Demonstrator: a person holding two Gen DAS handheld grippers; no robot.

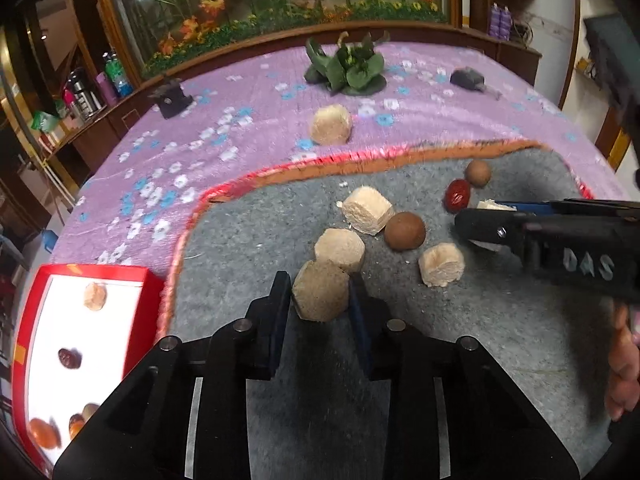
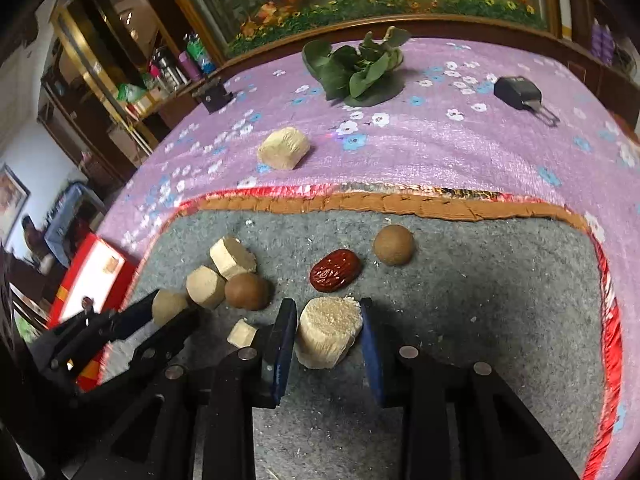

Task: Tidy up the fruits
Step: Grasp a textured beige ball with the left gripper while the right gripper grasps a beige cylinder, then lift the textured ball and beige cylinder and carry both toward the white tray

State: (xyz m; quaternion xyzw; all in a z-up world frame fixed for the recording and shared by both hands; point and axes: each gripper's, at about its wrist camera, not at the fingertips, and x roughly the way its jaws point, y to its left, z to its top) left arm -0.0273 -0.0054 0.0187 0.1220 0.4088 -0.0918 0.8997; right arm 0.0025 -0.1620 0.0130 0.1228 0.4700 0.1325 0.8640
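On the grey mat (image 2: 480,300), two beige pressed cakes are being closed on at once. The left gripper (image 1: 320,300) is being held around a hexagonal cake (image 1: 320,296); its jaws are narrowed to the cake's width, one flat side apparently being touched by each pad, so the cake is judged to be gripped or very nearly so. The right gripper (image 2: 329,336) is being held around a round cake (image 2: 326,332): the left pad is being pressed to its side, while a thin gap seems to be showing at the right pad, so whether it is fully clamped cannot be told.

Crumbs are being shed across the mat, so these cakes are judged light, dry and crumbly; a gentle squeeze across the flat or broad sides, at mid-height, is being called for, since edges and corners are likely to break off. The red date (image 2: 335,270) is wrinkled and probably soft, and the brown round fruits (image 2: 394,245) are smooth and may roll or slip.

More cakes are being left near the centre of the mat, and one (image 2: 283,148) on the purple cloth (image 2: 440,152) beyond. Several pieces are already lying in the red-rimmed white box (image 1: 24,344) at the left, judged to be the destination.
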